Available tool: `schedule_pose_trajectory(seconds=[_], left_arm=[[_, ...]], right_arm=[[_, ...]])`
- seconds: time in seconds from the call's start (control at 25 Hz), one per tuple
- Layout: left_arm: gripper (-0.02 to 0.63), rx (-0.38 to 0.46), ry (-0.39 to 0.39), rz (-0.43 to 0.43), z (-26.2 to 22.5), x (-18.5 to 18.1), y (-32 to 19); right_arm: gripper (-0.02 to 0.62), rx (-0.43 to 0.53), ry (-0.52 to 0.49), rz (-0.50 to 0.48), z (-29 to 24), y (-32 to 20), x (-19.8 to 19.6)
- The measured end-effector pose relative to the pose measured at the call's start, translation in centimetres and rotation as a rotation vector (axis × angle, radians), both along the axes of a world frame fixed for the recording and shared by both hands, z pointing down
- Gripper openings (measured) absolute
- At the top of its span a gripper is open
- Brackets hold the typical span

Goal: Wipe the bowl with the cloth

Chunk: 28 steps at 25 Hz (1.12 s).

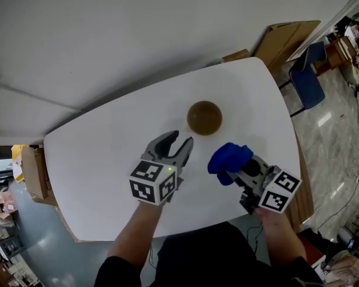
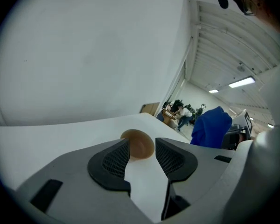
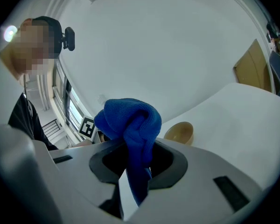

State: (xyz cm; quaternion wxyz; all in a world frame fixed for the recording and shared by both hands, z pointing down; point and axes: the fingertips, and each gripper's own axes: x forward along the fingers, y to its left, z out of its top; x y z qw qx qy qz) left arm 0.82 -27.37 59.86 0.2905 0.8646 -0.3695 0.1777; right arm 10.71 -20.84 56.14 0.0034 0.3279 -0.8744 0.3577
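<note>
White table (image 1: 102, 160), bowl (image 1: 204, 117) upright, L gripper (image 1: 181, 137) fingers apart, R gripper (image 1: 234, 168) fingers pinching cloth (image 1: 228, 155)

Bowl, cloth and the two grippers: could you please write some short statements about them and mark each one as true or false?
1. The blue cloth is clamped in the right gripper. True.
2. The left gripper holds the brown bowl. False: the bowl stands free on the white table, ahead of the left gripper, whose jaws are apart and grip nothing.
3. The cloth is touching the bowl. False: the cloth hangs bunched in the right gripper, apart from the bowl, to its right in the head view.
4. Both grippers are nearer to the person than the bowl is. True.
</note>
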Motion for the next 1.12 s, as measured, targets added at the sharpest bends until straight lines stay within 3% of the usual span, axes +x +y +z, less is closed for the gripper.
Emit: schedule_pose_trajectory(seconds=[0.32,0.52,0.76,0.88,0.96,1.12], left_arm=[[0.222,-0.051,0.01,-0.04,4.1,1.9,-1.3],[0.227,-0.079,-0.004,-0.074,7.8,1.4,-4.8],[0.225,-0.102,-0.008,-0.099,10.2,2.1,-6.0],[0.179,-0.106,-0.018,-0.108,10.4,2.6,-5.8],[0.112,-0.099,-0.034,-0.104,10.6,2.8,-5.8],[0.023,-0.084,-0.06,-0.054,10.7,3.6,-5.1]], right_arm=[[0.08,-0.02,0.002,-0.004,2.6,-1.5,-0.1],[0.08,-0.034,-0.002,-0.012,4.2,-3.9,-1.9],[0.08,-0.066,0.008,-0.024,5.3,-3.3,-1.7],[0.08,-0.074,0.014,-0.018,5.2,-2.8,-0.9],[0.08,-0.079,0.016,-0.017,5.3,-2.6,-0.8],[0.08,-0.099,0.015,-0.028,5.8,-2.3,-1.1]])
